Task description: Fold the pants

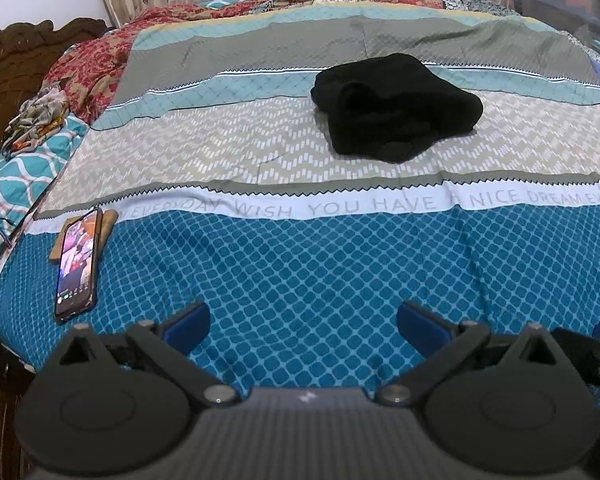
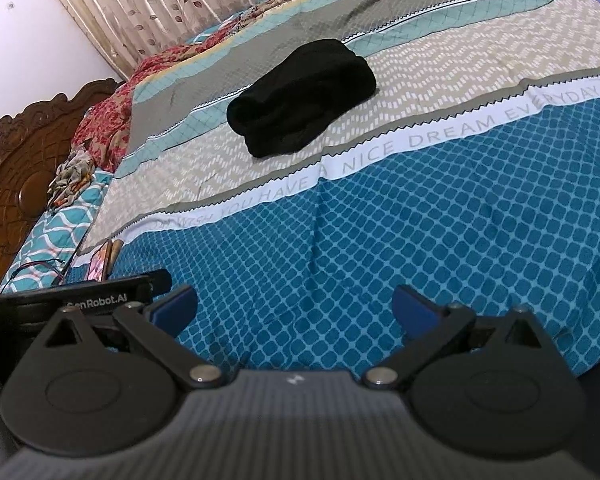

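pants [image 1: 396, 106] lie in a dark, bunched heap on the far middle of the bed [image 1: 300, 264], on the zigzag band just past the white lettered stripe, well apart from both tools. in the right view the heap [image 2: 300, 96] looks rolled up, with no waistband or leg ends to make out

left tongs [image 1: 303, 328] hover over the near blue diamond part of the bed, jaws spread wide and holding nothing. right tongs [image 2: 296, 310] are just as wide open and empty, also over the near blue part, with the left tool close at their left

nothing looks folded yet, so the step in hand seems to be reaching out and spreading the heap flat. to do it well, bring both tongs to the far heap together, pinch only one layer at each outer edge, lift and pull apart so the legs drop out, then lay it straight along a stripe. find the waistband first, since black cloth hides its seams

phone [image 1: 78, 264] lies lit at the near left edge; keep the cloth from sweeping it off
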`<state>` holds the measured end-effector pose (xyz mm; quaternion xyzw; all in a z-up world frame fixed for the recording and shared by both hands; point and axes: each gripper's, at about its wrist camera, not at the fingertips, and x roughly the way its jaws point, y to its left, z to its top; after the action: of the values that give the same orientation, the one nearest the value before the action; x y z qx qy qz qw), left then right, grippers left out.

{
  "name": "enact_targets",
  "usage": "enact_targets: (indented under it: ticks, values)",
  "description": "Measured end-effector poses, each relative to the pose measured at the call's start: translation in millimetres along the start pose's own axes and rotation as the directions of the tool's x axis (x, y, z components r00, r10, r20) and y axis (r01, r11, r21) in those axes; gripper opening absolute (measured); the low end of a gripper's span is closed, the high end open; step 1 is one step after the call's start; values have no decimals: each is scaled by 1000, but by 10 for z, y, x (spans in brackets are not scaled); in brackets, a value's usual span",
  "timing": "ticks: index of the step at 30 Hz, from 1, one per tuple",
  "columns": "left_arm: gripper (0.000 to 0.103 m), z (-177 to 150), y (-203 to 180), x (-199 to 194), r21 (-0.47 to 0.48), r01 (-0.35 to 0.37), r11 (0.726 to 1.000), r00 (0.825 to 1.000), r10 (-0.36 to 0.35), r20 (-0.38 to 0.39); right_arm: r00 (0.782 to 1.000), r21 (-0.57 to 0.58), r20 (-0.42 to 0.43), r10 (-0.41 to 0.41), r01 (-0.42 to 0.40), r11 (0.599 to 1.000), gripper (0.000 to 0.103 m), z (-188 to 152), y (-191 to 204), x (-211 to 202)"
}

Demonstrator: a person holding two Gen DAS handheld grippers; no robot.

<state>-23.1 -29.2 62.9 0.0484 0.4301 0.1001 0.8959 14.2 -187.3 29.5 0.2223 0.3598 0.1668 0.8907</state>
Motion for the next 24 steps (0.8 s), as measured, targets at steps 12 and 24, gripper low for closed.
enact_targets:
  ticks: [12,24]
  values:
    - [103,-78,-20,141,5,17,1000,997,-16,-71,999,49,-33,-6,7,999,103,-18,-74,60]
    - [103,-99,-44,160,18,15,1000,996,-13,-89,999,65,-45,-11,14,998,103,-19,-85,73]
